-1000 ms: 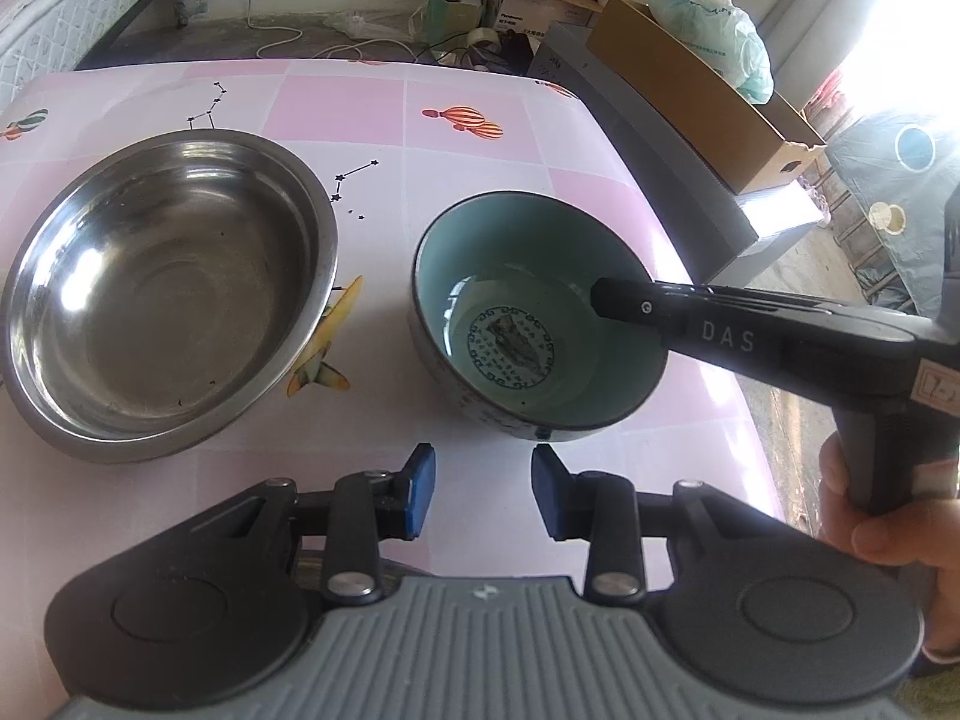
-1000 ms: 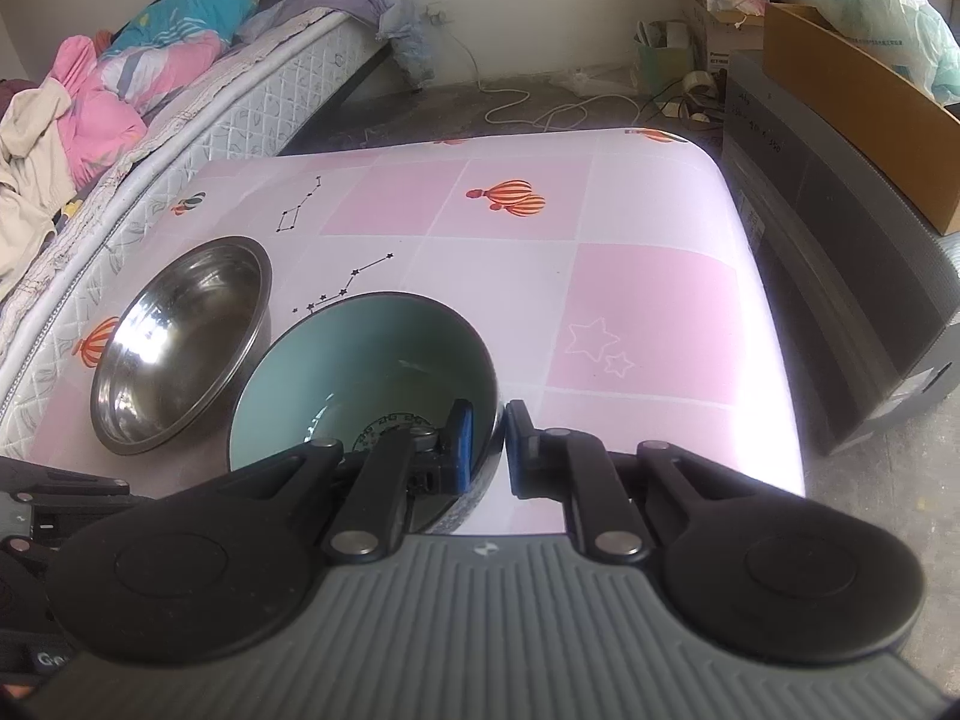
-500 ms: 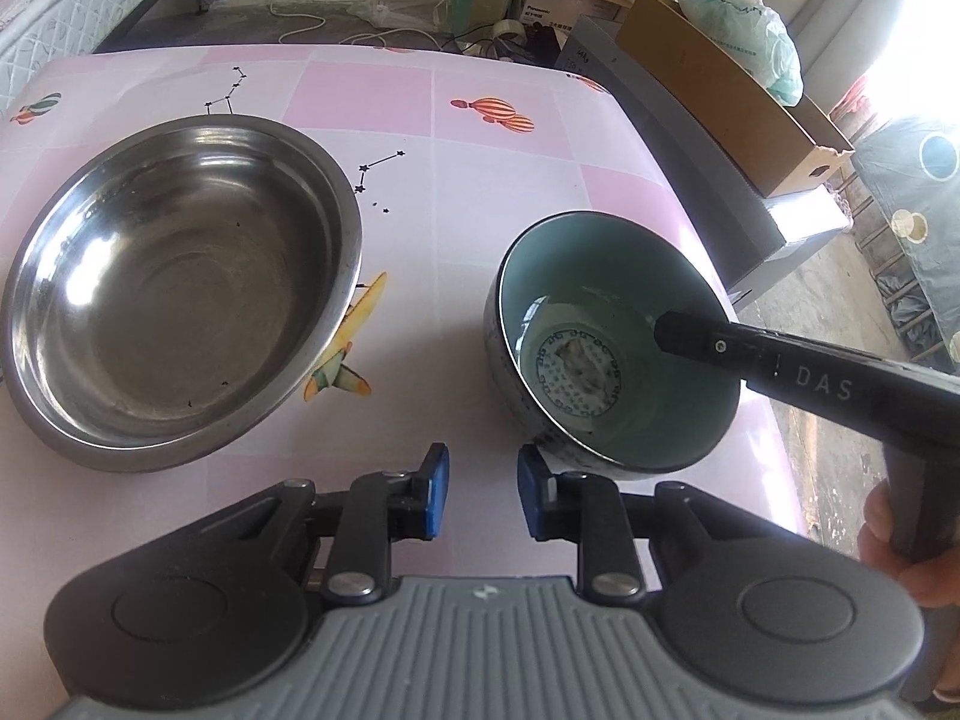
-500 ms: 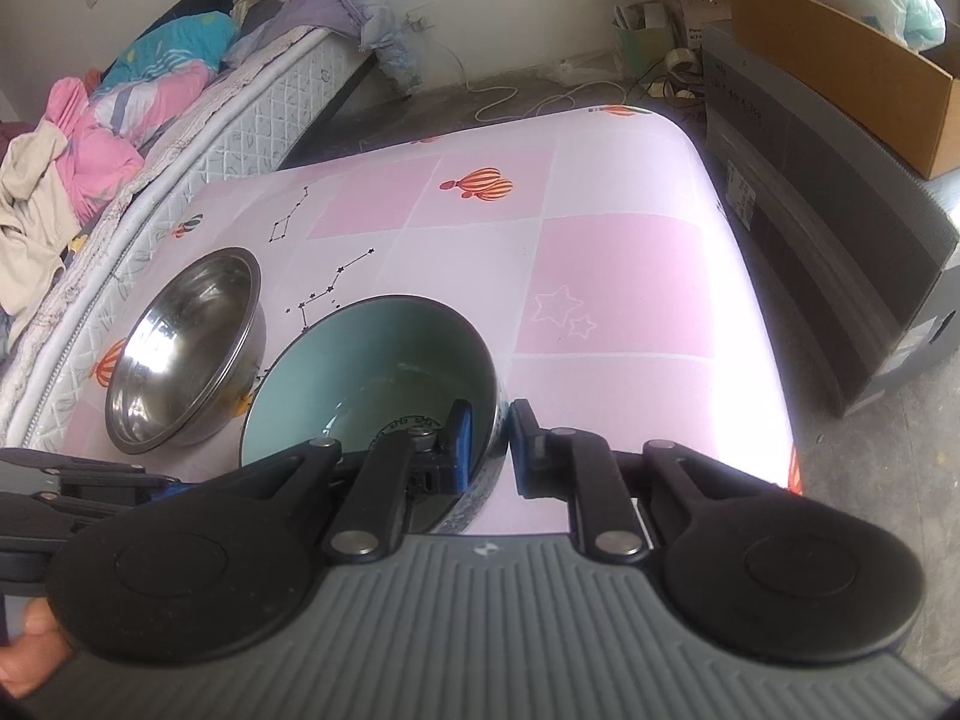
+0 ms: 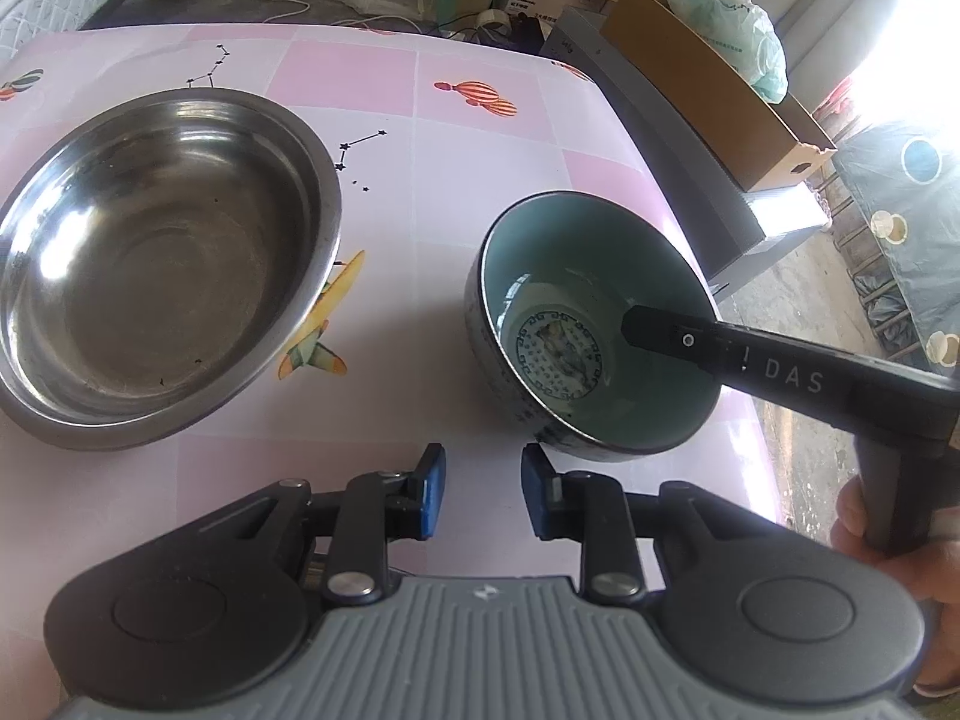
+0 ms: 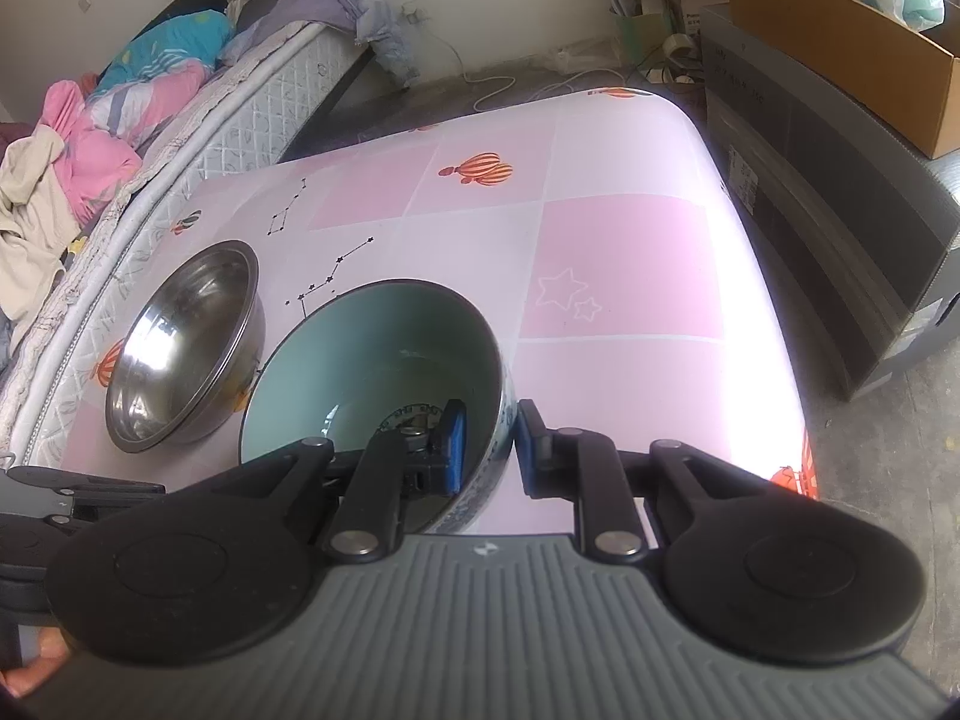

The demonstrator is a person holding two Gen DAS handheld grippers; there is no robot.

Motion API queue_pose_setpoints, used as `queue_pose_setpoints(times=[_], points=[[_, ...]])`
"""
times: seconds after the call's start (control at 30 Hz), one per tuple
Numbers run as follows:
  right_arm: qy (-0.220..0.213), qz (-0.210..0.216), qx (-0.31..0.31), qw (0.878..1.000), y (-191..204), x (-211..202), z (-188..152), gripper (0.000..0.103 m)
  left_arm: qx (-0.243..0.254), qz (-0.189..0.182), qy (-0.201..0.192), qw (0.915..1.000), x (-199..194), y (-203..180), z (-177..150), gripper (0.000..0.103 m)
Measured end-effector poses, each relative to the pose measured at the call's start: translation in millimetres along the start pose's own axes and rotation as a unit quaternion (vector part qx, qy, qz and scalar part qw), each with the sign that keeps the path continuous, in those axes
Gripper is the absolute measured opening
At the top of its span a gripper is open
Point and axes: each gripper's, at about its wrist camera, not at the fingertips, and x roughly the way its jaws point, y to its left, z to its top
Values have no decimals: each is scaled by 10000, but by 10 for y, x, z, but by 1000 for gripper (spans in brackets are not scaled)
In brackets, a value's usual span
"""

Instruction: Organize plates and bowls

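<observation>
A teal ceramic bowl with a blue patterned outside and a round emblem inside is held tilted above the pink table; it also shows in the right wrist view. My right gripper is shut on its rim, one finger inside, one outside; its black body reaches into the bowl in the left wrist view. A large steel bowl sits on the table at the left, also seen in the right wrist view. My left gripper is open and empty, just in front of the teal bowl.
The pink patterned table ends at the right near a grey cabinet with a cardboard box on it. A bed with piled clothes runs along the table's left side. Clutter and cables lie on the floor behind.
The teal bowl has gone right, away from the steel bowl, and tilted up in my right gripper. My left gripper has stayed open just in front of it.
</observation>
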Motion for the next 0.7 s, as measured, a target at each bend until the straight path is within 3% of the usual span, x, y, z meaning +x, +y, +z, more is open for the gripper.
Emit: queue_pose_setpoints(times=[0.1, 0.4, 0.7], points=[[7, -26, -31, 10000, 17, 13, -2, 17, -106, -14, -103, 9999, -74, 107, -4, 32], [24, 17, 55, 10000, -13, 49, -16, 17, -281, 122, -224, 9993, -43, 135, 117, 30], [62, 58, 116, 9999, -47, 88, -13, 18, -721, -106, -348, 9967, -107, 316, 99, 37]])
